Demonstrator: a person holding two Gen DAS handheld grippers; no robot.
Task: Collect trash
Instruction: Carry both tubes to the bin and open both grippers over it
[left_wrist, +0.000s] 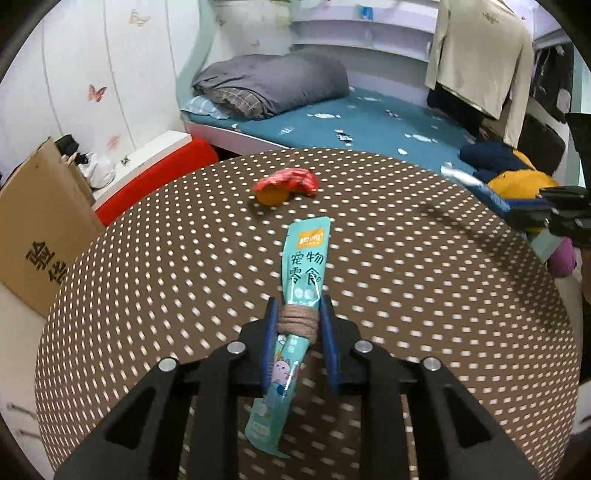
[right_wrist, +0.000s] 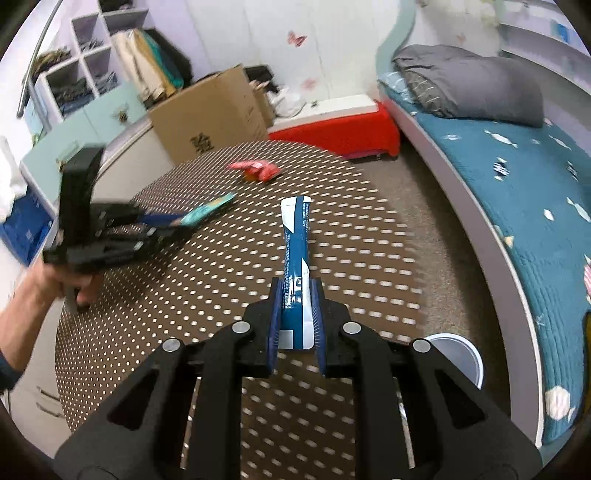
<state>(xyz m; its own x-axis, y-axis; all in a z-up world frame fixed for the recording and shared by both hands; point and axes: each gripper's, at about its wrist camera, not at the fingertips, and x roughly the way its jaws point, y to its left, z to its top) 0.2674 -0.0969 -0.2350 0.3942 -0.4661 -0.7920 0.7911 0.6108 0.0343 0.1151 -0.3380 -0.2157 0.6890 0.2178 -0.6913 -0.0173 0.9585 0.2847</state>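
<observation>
Left gripper (left_wrist: 299, 325): jaws closed on a teal wrapper (left_wrist: 303, 280), pads (left_wrist: 270, 332) pressing its bound middle; angled down over the tabletop's near edge.
Right gripper (right_wrist: 297, 306): jaws clamped on a blue wrapper (right_wrist: 295, 251), pitched downward.
Left hand (right_wrist: 70, 282): wrapped around the gripper handle; motion-blurred.

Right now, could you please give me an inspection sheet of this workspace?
Surface: round brown dotted table.
Job's things: teal wrapper and blue wrapper held above the table; red wrapper lying on it.
Clutter: orange thing under the red wrapper.
Grippers: left gripper shut on the teal wrapper; right gripper shut on the blue wrapper.
Cables: nothing seen.
Surroundings: bed, cardboard box, white bin beside the table.
</observation>
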